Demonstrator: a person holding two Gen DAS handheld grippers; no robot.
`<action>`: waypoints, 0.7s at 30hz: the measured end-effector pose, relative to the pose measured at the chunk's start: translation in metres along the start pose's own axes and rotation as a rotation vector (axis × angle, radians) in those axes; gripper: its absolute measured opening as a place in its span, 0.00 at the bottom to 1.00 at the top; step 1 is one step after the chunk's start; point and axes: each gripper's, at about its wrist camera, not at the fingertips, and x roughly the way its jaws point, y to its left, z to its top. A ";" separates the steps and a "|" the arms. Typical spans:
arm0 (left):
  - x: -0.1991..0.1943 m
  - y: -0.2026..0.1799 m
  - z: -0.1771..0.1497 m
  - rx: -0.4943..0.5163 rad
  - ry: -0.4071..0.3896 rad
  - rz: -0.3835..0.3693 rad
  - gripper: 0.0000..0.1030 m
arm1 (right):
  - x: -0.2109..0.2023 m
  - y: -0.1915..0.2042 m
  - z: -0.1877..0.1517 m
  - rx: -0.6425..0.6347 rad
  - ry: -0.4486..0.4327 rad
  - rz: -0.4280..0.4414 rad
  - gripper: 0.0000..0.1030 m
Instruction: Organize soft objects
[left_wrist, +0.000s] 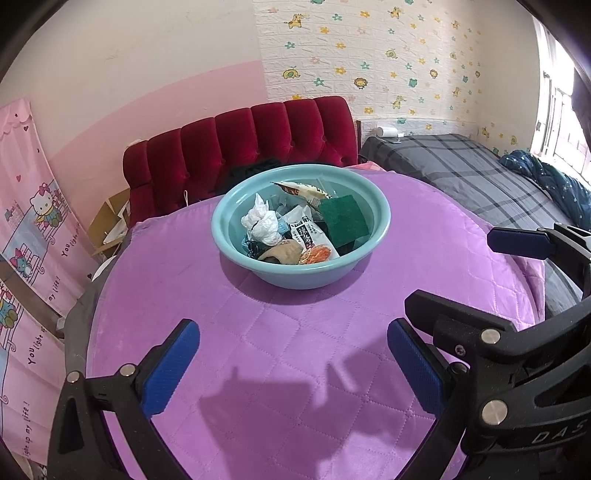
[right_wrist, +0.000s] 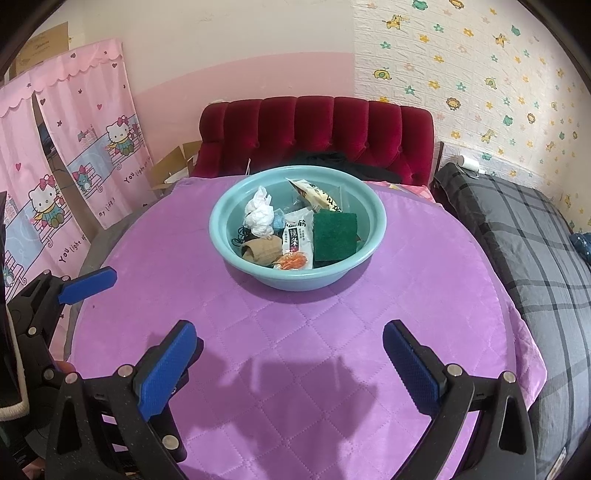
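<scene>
- The soft things lie together in a light blue bowl (right_wrist: 221, 236): a crumpled white tissue (right_wrist: 259, 218), a green scrubbing pad (right_wrist: 334, 236), a white snack packet (right_wrist: 297, 240), a beige cloth (right_wrist: 264, 249) and some small items that I cannot make out.
- The bowl stands near the middle of the tabletop, on a purple quilted cloth (right_wrist: 295, 350); nothing else lies on the cloth.
- This picture fits two stages: the things are gathered into the bowl as the final result, or they wait there to be taken out and sorted. I cannot decide which.
- The left hand-held gripper (left_wrist: 293, 365) is released, its jaws wide apart, holding nothing, well before the bowl.
- The right hand-held gripper (right_wrist: 290, 365) is the same, spread and empty.
- A red sofa (right_wrist: 314, 129) stands behind the tabletop, and a bed (right_wrist: 535, 258) at the right.
</scene>
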 end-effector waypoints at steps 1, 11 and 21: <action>0.000 0.000 0.000 0.000 -0.001 0.001 1.00 | 0.000 0.000 0.000 -0.001 0.000 0.001 1.00; 0.001 0.000 0.000 -0.001 0.004 0.000 1.00 | 0.002 -0.001 0.001 0.004 0.007 0.005 1.00; 0.001 0.000 0.001 -0.002 0.005 0.000 1.00 | 0.002 -0.001 0.002 0.004 0.009 0.006 1.00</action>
